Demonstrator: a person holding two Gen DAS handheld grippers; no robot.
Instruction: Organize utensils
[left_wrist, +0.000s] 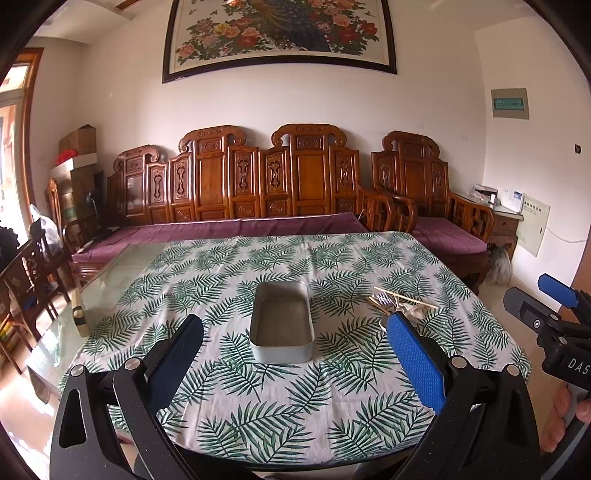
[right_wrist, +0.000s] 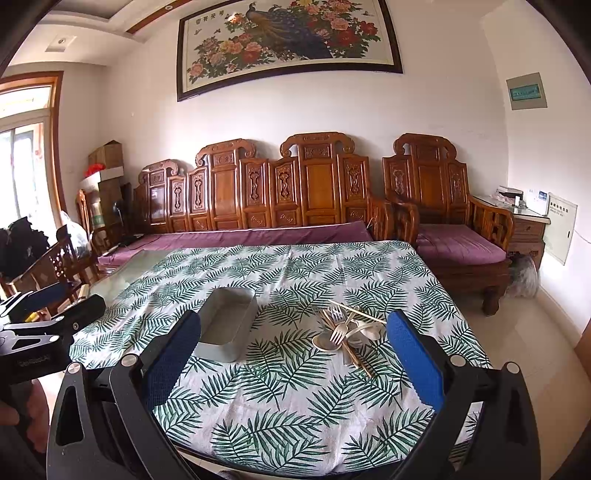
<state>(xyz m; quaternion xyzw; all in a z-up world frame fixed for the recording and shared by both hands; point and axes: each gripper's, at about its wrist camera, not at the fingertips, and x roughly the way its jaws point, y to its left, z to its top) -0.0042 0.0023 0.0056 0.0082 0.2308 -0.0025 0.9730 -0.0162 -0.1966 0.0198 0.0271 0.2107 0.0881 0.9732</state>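
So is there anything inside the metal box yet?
No, the metal box is empty; the forks, spoons and chopsticks lie piled on the tablecloth beside it.

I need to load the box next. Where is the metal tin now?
The grey rectangular metal tin sits empty mid-table on the leaf-print tablecloth, left of the pile of forks, spoons and chopsticks.

Tablecloth (right_wrist: 295, 387): I saw matt woven cloth, printed with green fern leaves.
Tin (right_wrist: 227, 326): dull grey metal, smooth, faintly sheened inside.
Utensil pile (right_wrist: 345, 334): I made out bright polished metal forks and spoons, among pale bare-wood chopsticks.
Left gripper (left_wrist: 295, 354): matt black plastic frame; finger pads (left_wrist: 415, 362) blue, dimpled, rubbery-looking.
Right gripper (right_wrist: 293, 354): I noted the same finish.
Bench (right_wrist: 258, 192): glossy carved wood, purple cloth cushion.
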